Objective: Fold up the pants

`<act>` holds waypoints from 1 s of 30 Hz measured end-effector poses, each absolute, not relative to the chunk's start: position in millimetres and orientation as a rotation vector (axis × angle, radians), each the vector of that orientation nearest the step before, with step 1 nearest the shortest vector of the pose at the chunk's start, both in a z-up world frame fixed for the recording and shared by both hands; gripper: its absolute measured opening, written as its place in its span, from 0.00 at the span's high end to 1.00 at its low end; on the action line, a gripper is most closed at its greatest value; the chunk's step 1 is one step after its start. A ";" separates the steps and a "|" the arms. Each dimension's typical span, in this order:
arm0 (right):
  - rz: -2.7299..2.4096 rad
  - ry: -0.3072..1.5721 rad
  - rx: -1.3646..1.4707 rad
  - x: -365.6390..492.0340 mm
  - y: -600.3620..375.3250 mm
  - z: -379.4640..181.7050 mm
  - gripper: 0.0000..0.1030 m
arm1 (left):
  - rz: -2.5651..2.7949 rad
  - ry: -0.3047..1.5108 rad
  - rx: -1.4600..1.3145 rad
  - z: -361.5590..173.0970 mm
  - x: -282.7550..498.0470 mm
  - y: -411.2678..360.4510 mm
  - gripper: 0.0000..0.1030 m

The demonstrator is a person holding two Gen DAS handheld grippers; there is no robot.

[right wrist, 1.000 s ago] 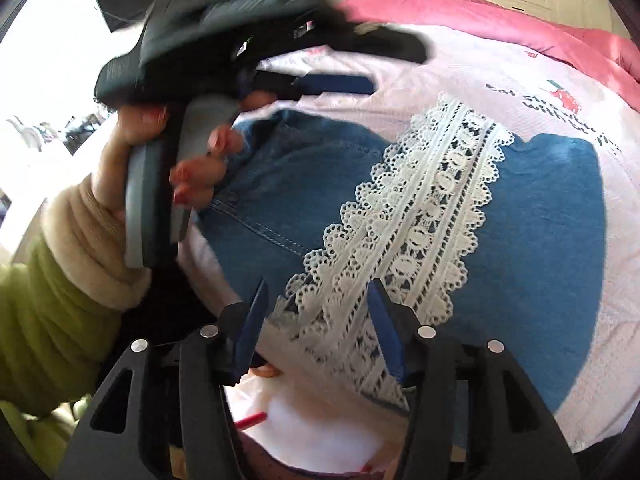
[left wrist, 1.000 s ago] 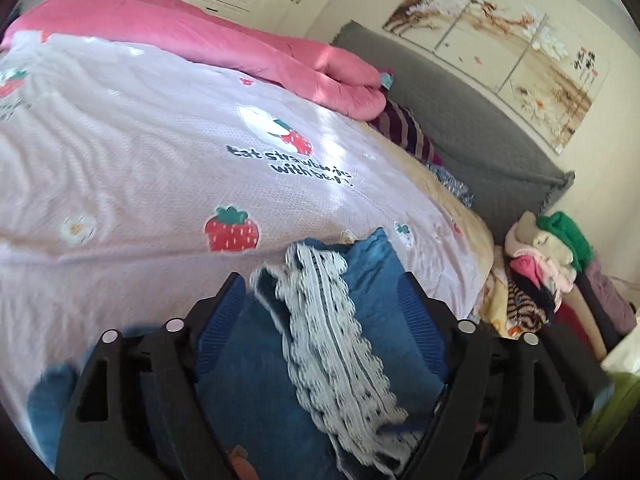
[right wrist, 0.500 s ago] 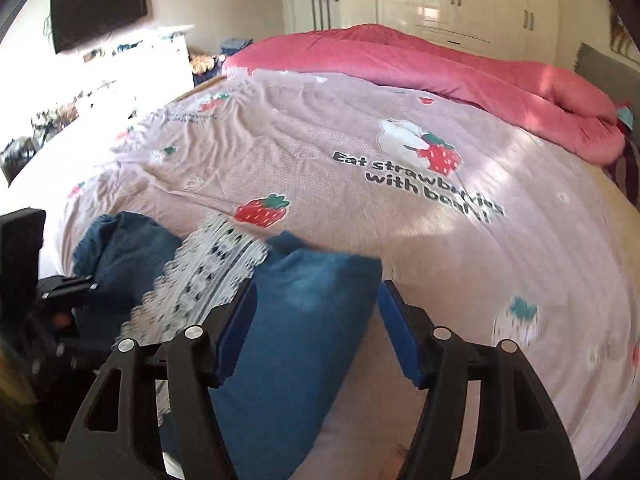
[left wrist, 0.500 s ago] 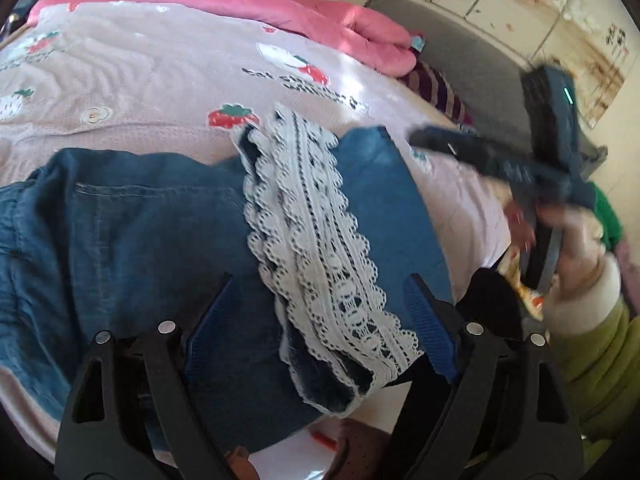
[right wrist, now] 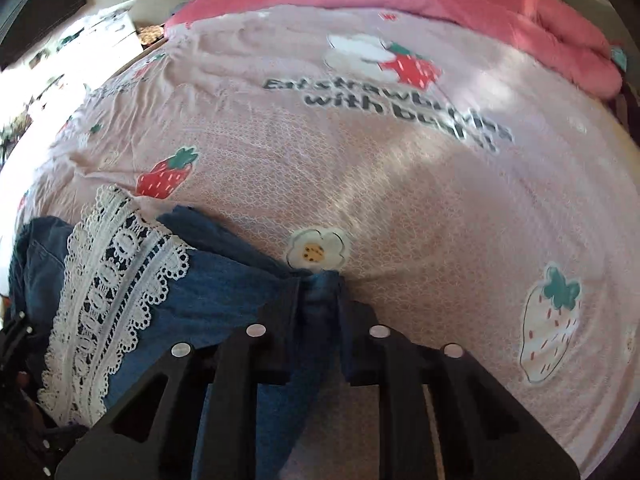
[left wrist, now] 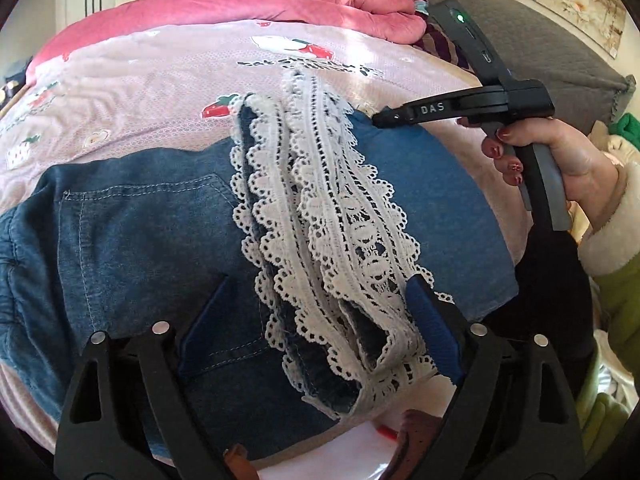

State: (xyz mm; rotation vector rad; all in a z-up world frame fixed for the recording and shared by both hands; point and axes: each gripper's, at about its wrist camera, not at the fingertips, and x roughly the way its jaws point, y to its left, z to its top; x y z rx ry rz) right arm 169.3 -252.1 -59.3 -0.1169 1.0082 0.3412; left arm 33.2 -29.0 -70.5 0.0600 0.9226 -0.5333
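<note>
— Where are the pants (left wrist: pixel 132 236) sitting?

— They're lying at the near edge of the bed (right wrist: pixel 400 184). The right gripper (right wrist: pixel 320 300) is pinching the denim hem tight; the left gripper (left wrist: pixel 316 312) is hanging spread apart over the lace trim (left wrist: pixel 332 216), gripping nothing.

— What's worrying you?

— The lace is bunching; a lopsided pull might be dragging everything crooked. The pink quilt (left wrist: pixel 240 4) is lying well beyond, blocking nothing.

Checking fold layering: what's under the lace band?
Dark denim shows through the lace holes; the band lies on the pants, on the pink sheet. How many layers lie beneath is hidden.
</note>
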 end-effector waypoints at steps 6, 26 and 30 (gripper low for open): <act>0.320 0.894 -0.040 151.6 -267.0 -15.6 0.40 | -0.581 0.930 0.037 -62.3 27.0 -29.7 0.21; 0.634 0.994 -0.097 139.6 -145.8 -22.1 0.92 | -0.584 0.920 -0.008 -49.9 -9.9 -24.1 0.21; 0.623 0.990 -0.150 133.1 -134.7 -23.3 0.92 | -0.568 0.891 -0.045 -41.7 -11.2 -14.3 0.21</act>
